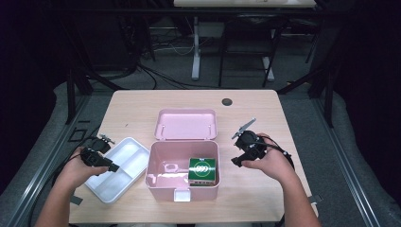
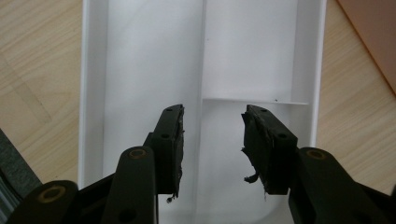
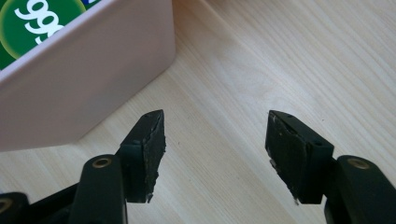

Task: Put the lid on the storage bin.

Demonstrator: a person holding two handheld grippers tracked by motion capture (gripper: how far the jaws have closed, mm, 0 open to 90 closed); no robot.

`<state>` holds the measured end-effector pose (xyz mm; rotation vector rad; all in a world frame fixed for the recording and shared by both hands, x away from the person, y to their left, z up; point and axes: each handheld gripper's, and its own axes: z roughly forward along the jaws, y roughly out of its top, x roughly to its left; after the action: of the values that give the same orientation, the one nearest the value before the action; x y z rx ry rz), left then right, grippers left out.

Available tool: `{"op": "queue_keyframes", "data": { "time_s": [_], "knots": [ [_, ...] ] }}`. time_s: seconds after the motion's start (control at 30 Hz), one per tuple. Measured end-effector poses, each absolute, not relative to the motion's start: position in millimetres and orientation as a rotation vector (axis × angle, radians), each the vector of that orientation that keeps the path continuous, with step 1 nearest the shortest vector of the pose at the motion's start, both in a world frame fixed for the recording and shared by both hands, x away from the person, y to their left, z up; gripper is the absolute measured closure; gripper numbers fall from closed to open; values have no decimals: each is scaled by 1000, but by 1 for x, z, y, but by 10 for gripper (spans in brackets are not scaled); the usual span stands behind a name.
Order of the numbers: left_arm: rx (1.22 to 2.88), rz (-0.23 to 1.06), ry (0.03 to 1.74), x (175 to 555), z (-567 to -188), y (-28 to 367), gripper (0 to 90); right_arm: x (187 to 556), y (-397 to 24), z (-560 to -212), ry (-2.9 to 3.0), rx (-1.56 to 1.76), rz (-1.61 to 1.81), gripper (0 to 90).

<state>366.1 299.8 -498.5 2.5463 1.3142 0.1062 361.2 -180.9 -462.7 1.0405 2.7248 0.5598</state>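
The left gripper (image 2: pixel 212 140) is hovering over the white tray (image 2: pixel 93 93), its jaws standing partly open with nothing between them, straddling the tray's long divider just below the cross wall. The step in hand looks like taking hold of this tray, probably to lift it toward the pink box (image 1: pixel 182 177); to do it well, the jaws should be coming down squarely over the divider, one on each side, and closing firmly before any lift, since a thin plastic wall is likely to slip or tilt in a shallow grip. The right gripper (image 3: pixel 215 140) is hanging with its jaws fairly wide and empty over bare wood, just beside the box's outer corner; it could be steadying the box while the tray goes in. In the high view the tray (image 1: pixel 101 187) is lying at the box's left, touching or nearly touching it, and a green packet (image 1: pixel 203 169) is sitting in the box's right half, with the lid (image 1: pixel 187 124) standing open behind. The bench (image 1: pixel 142 106) is pale wood with a dark round port (image 1: pixel 227 101) near its far edge. Beyond it, the room is dim, with table legs and cables on a grey floor.
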Motion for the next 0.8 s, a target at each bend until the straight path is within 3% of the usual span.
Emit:
{"op": "queue_keyframes", "data": {
  "time_s": [0.17, 0.43, 0.8],
  "knots": [
    [2562, 120, 1306, 368, -497, 295, 625, 357, -183, -468, 2665, 1067, 610, 389],
    [2690, 49, 1292, 371, -504, 289, 617, 355, -191, -475, 2613, 1110, 610, 397],
    [2745, 26, 1267, 375, -505, 278, 598, 348, -195, -470, 2575, 1105, 639, 398]
  ]
}}
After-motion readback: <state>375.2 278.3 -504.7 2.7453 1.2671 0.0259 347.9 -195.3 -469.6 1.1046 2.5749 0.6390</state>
